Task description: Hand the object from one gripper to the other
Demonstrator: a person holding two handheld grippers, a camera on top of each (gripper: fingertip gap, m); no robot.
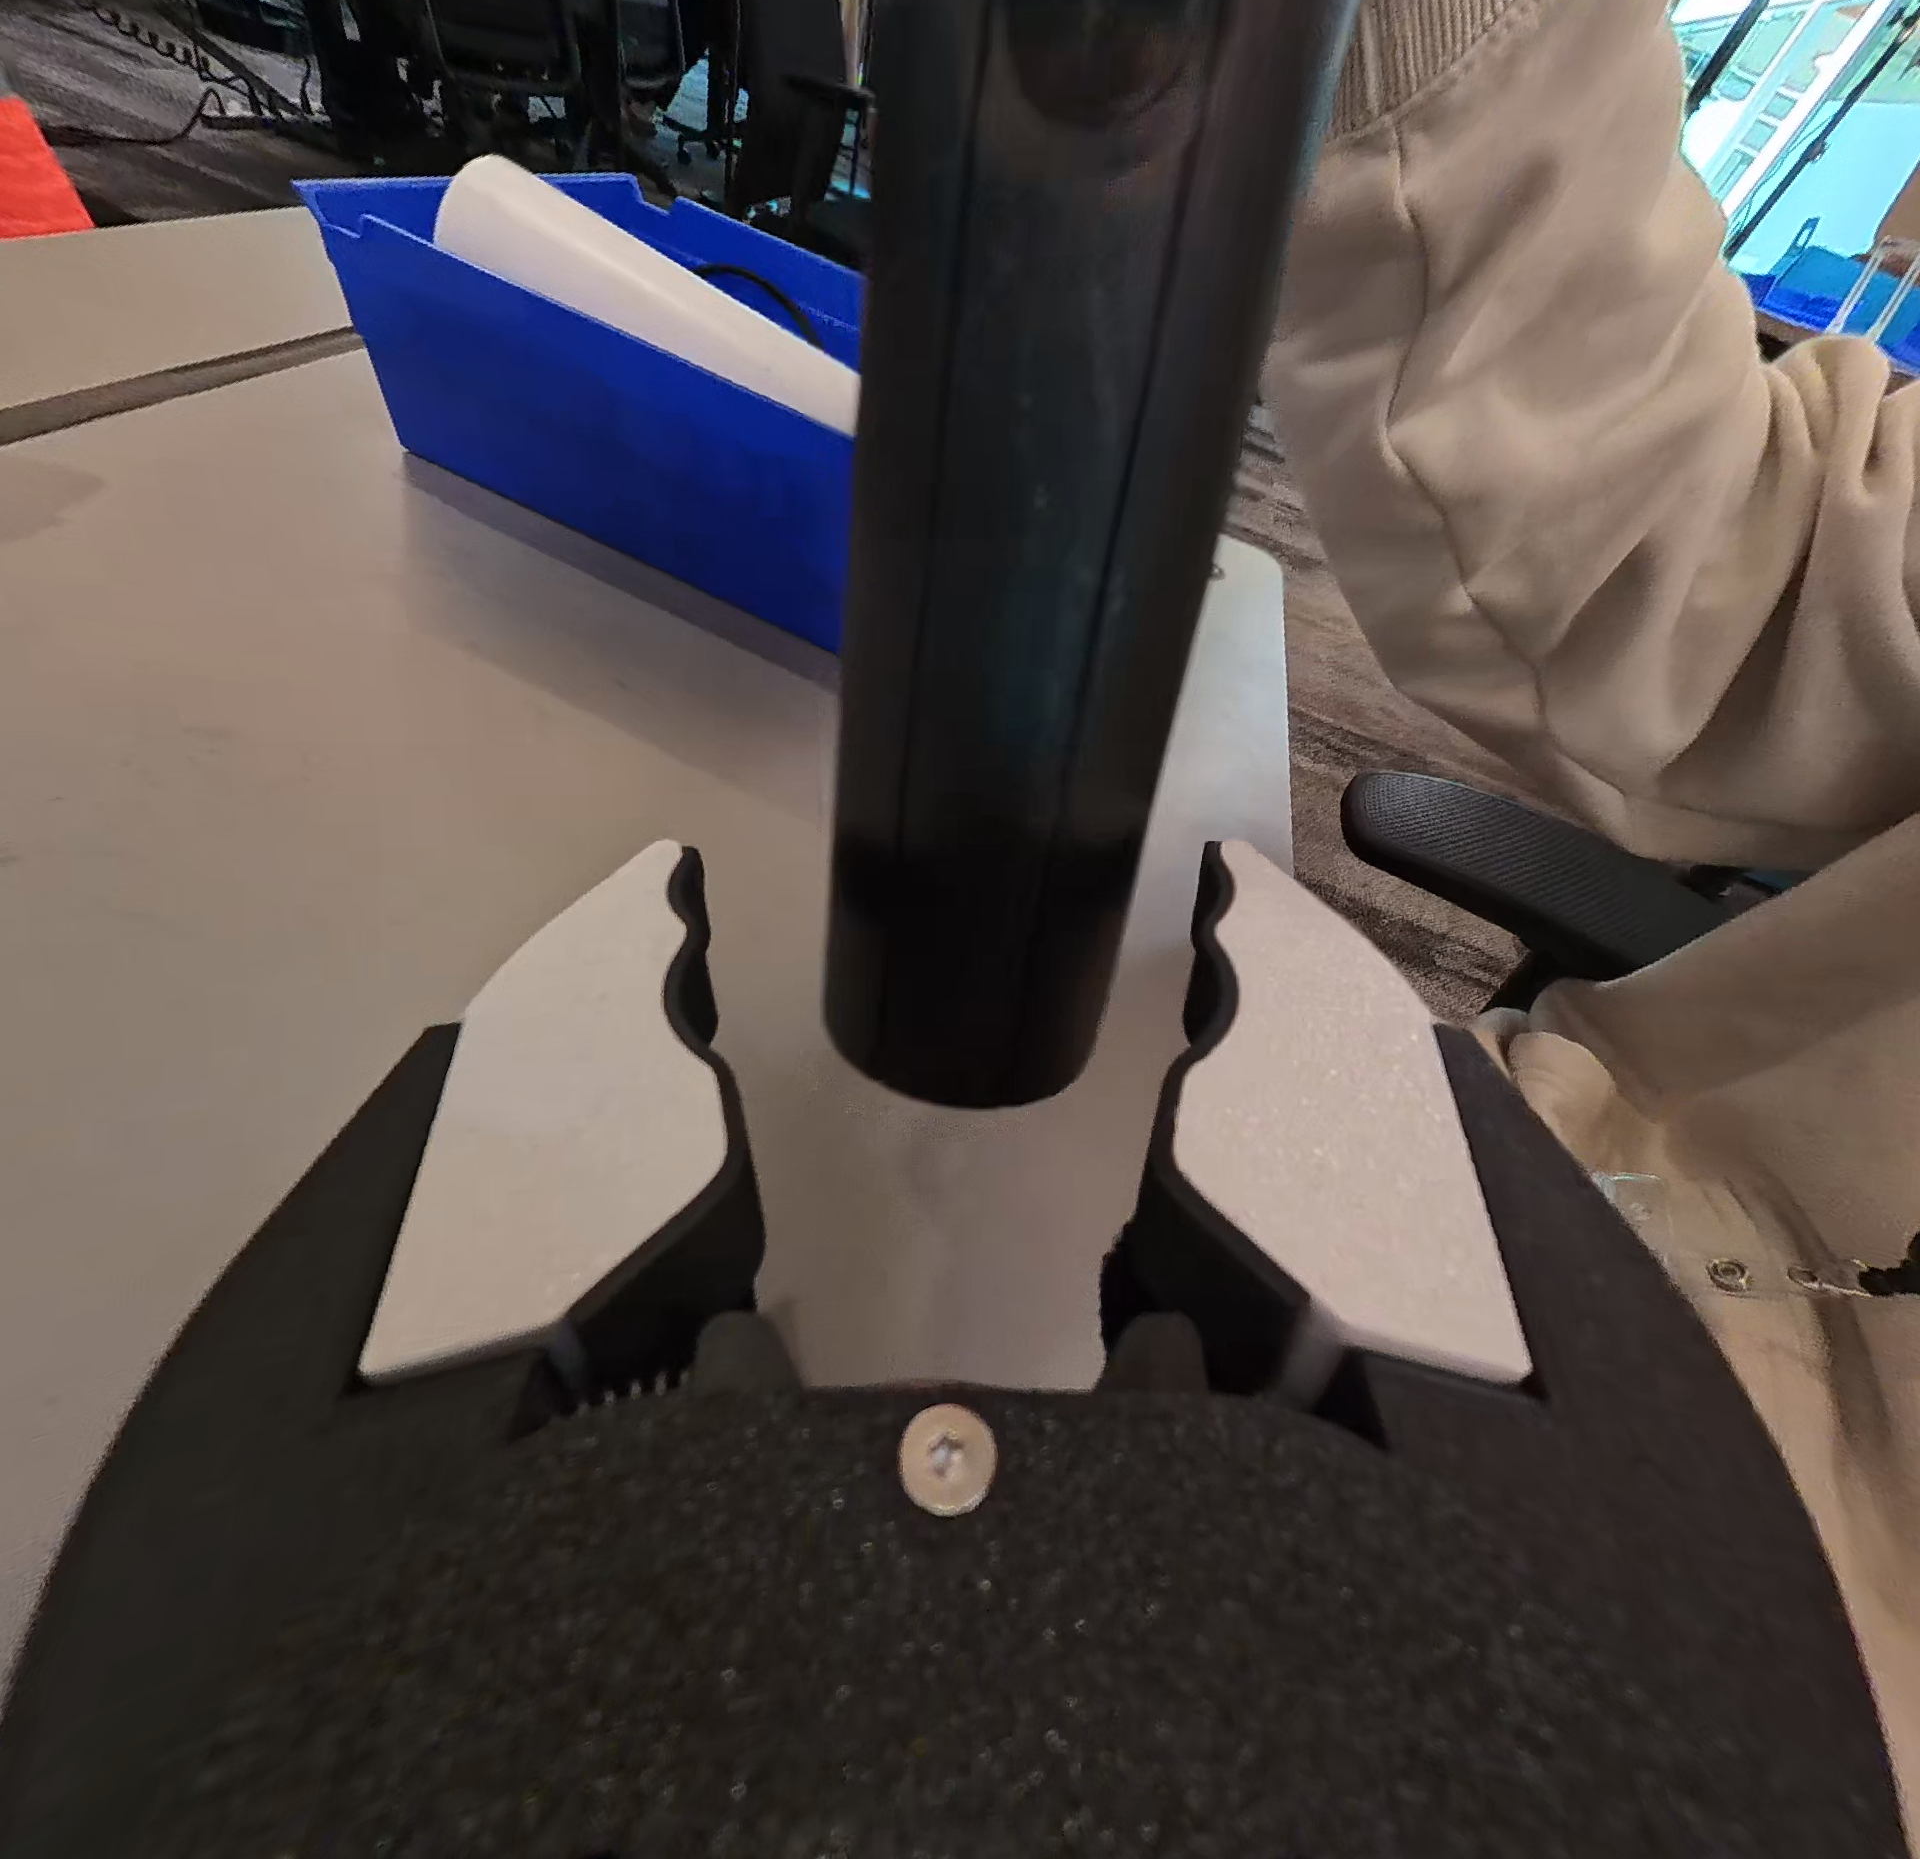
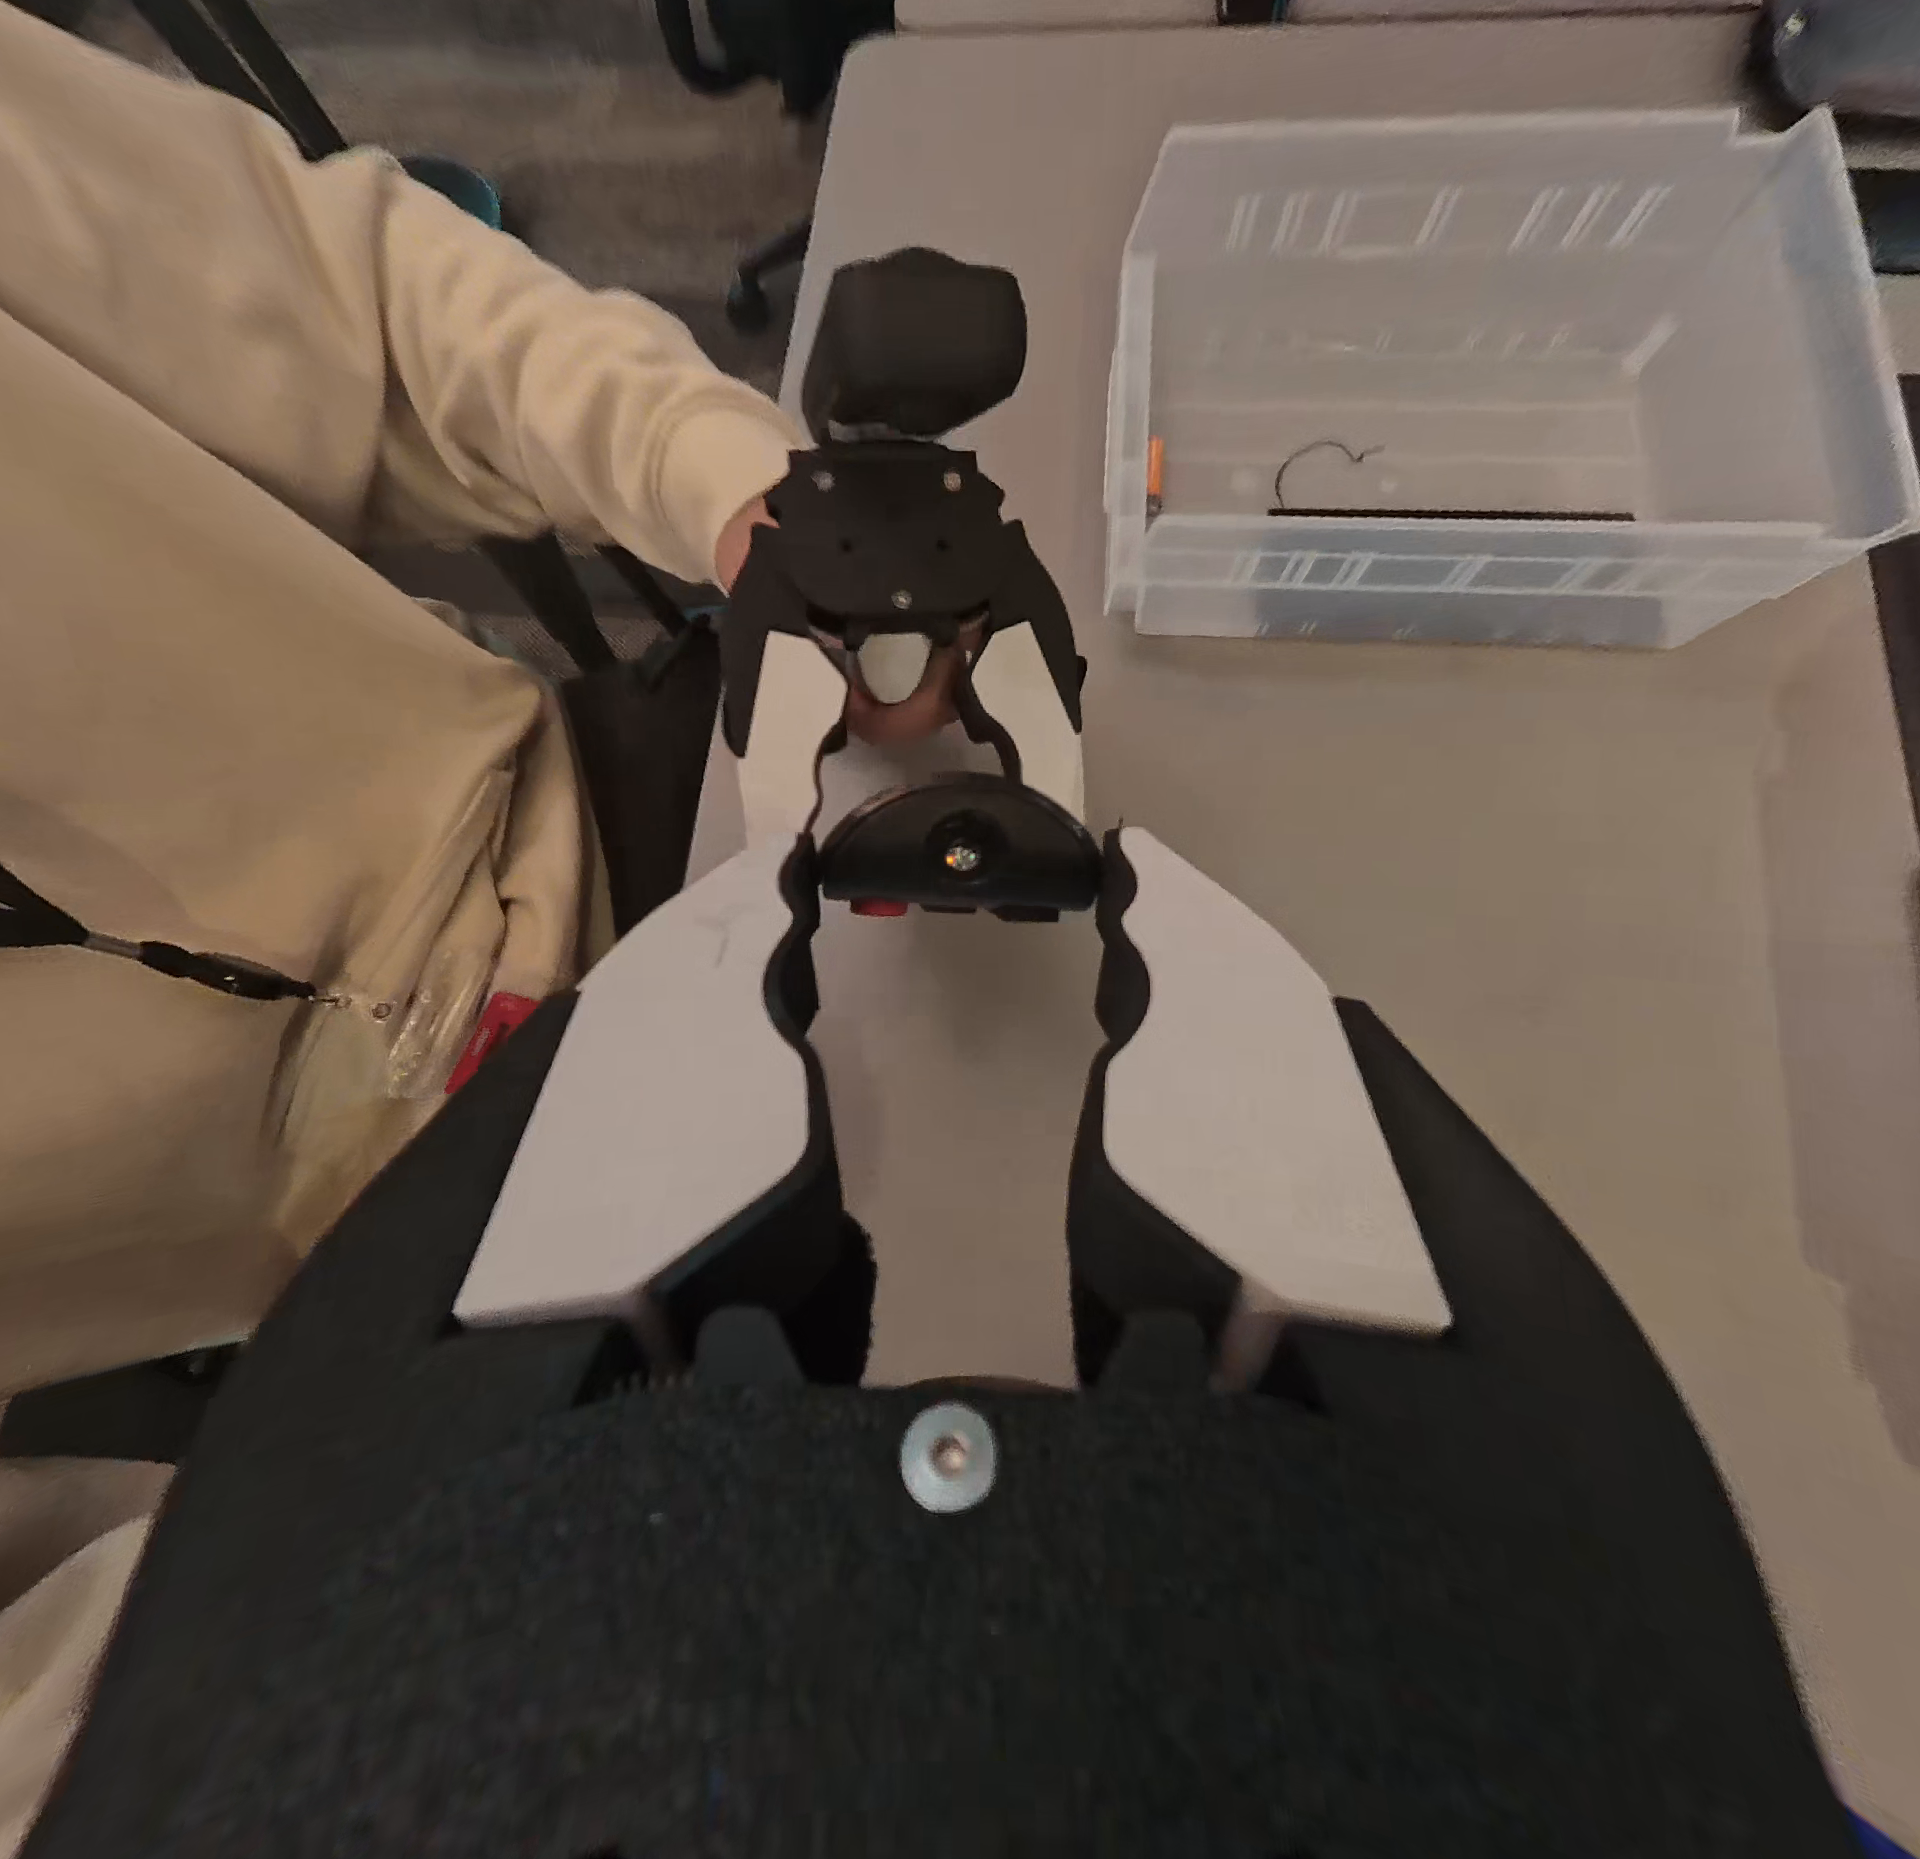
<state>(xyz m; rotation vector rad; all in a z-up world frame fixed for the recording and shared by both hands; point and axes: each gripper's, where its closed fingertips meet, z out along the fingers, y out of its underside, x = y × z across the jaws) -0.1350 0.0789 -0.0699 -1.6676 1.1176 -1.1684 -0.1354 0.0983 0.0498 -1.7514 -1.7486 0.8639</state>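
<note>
Left gripper (image 1: 951,962): I see fingers spread, not touching the black cylinder (image 1: 1039,521) hanging between them.
Right gripper (image 2: 954,874): I see it clamping the cylinder's top end.
Surroundings: blue bin (image 1: 582,427) behind left; clear bin (image 2: 1475,375) only in the right view.
Clearance: table edge (image 1: 1283,687) near.

No writing, number, brand or sign can be read in either view. The only thing that seems to bear print is a clear plastic badge sleeve with a red card (image 2: 473,1030) hanging on a black lanyard against the cream garment in the right wrist view, and it is too blurred and small to make out.
</note>
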